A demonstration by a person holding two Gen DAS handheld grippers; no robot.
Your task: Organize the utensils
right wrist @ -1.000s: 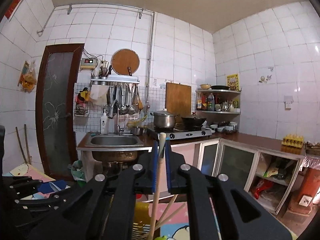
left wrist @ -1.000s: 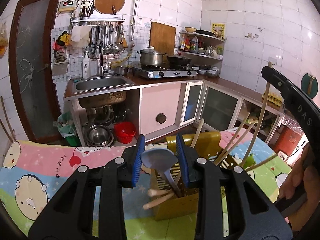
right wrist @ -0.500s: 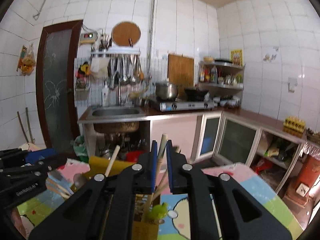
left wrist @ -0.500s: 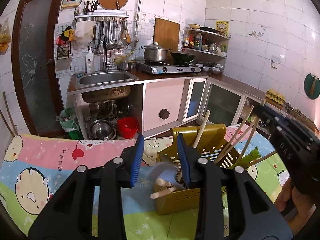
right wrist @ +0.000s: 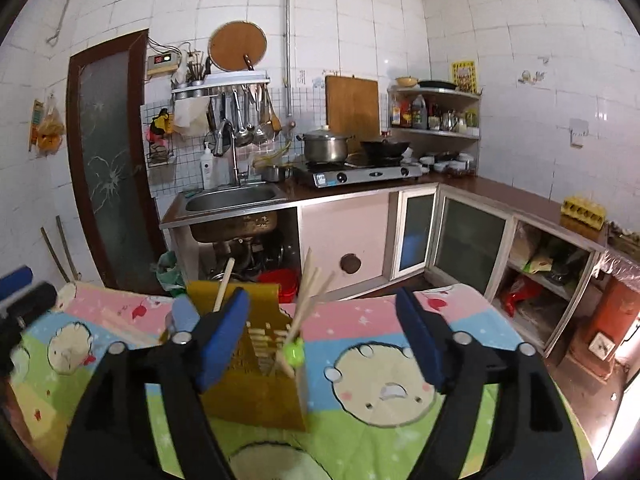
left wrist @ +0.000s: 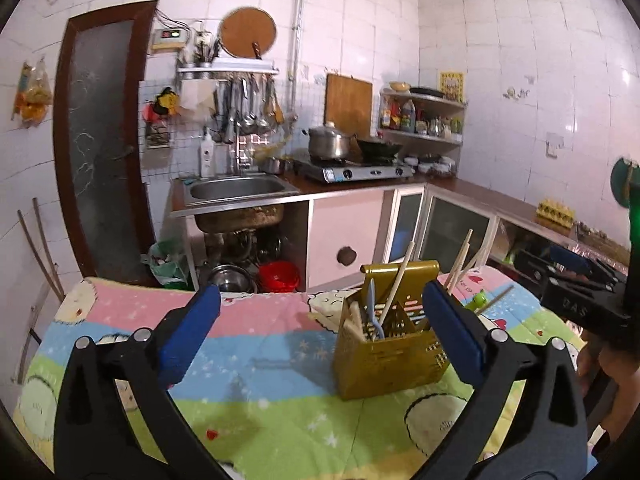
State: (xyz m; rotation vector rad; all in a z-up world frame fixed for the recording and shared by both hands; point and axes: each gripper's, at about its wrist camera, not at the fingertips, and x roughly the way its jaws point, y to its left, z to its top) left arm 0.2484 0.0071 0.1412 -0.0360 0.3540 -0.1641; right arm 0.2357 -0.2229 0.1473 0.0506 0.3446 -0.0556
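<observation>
Utensils — pale wooden chopsticks (left wrist: 460, 264), a long wooden-handled spoon (left wrist: 396, 284) and a grey-blue plastic ladle (left wrist: 374, 312) — stand in an ochre-yellow slotted plastic holder (left wrist: 390, 354), which rests upright on the table covered by a pastel cartoon-print cloth (left wrist: 260, 360). The right wrist view shows the same holder (right wrist: 256, 392) with chopsticks (right wrist: 310, 292) leaning out of its right compartment beside a small green figure-topped stick (right wrist: 294, 352).

Left gripper (left wrist: 320, 332): its blue-padded fingers (left wrist: 188, 332) stand wide apart, having just been opening, with nothing between the pads; the holder lies beyond them. Right gripper (right wrist: 320, 344): its fingers (right wrist: 418, 344) are likewise spread, having just been opening, and carry nothing.

Handling, as judged: the chopsticks and spoon look light, stiff and smooth, apt to pivot or slip if pinched near an end; a grip across the upper shaft, above the holder's rim, seems soundest. The ladle's thin handle suits a pinch at mid-length. The holder appears light and tall, so a sideways pull on any utensil could tip it.
</observation>
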